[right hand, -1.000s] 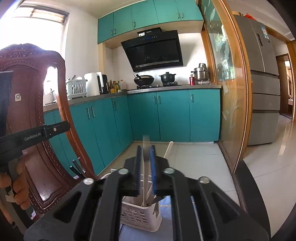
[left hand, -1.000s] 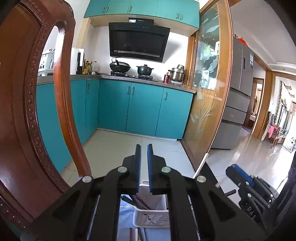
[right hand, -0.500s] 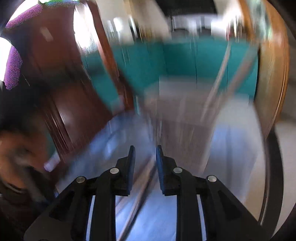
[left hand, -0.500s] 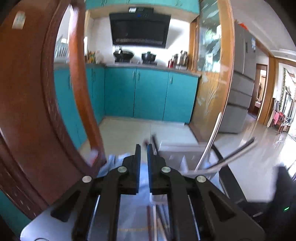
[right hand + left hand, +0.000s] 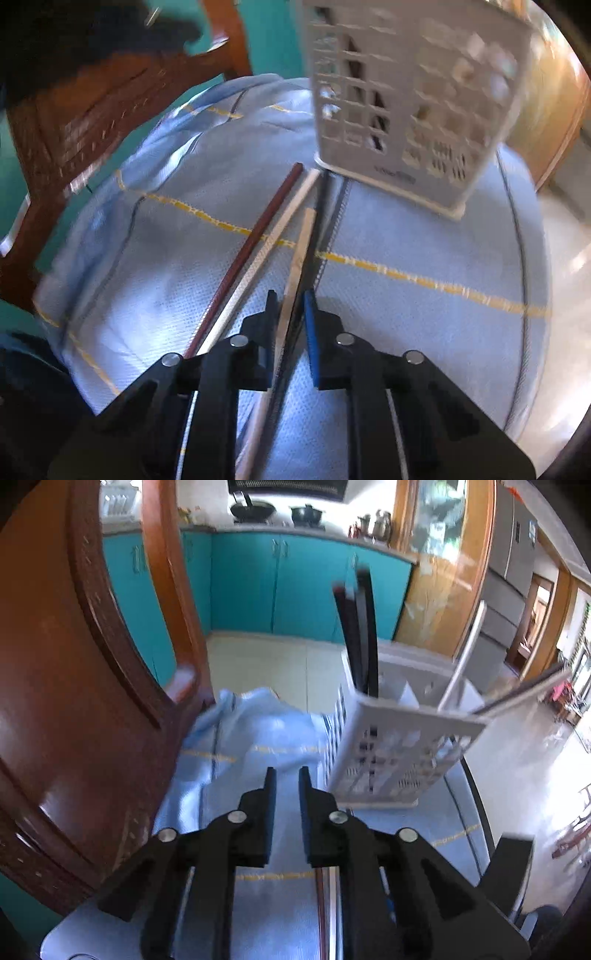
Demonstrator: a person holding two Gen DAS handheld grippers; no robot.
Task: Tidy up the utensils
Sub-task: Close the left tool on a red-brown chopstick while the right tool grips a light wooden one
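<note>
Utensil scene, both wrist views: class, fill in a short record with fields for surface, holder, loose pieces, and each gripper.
surface: blue cloth with yellow lines
holder: white slotted basket, dark chopsticks and pale ones standing in it
loose pieces: reddish-brown chopstick, pale chopstick and more lying on the cloth before the basket
left gripper: open a little, empty, above the cloth
right gripper: open, straddling a silver chopstick
nearby: wooden chair

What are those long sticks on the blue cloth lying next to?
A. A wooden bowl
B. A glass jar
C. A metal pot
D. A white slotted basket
D: the chopsticks on the blue cloth point toward the foot of a white slotted basket.
</note>
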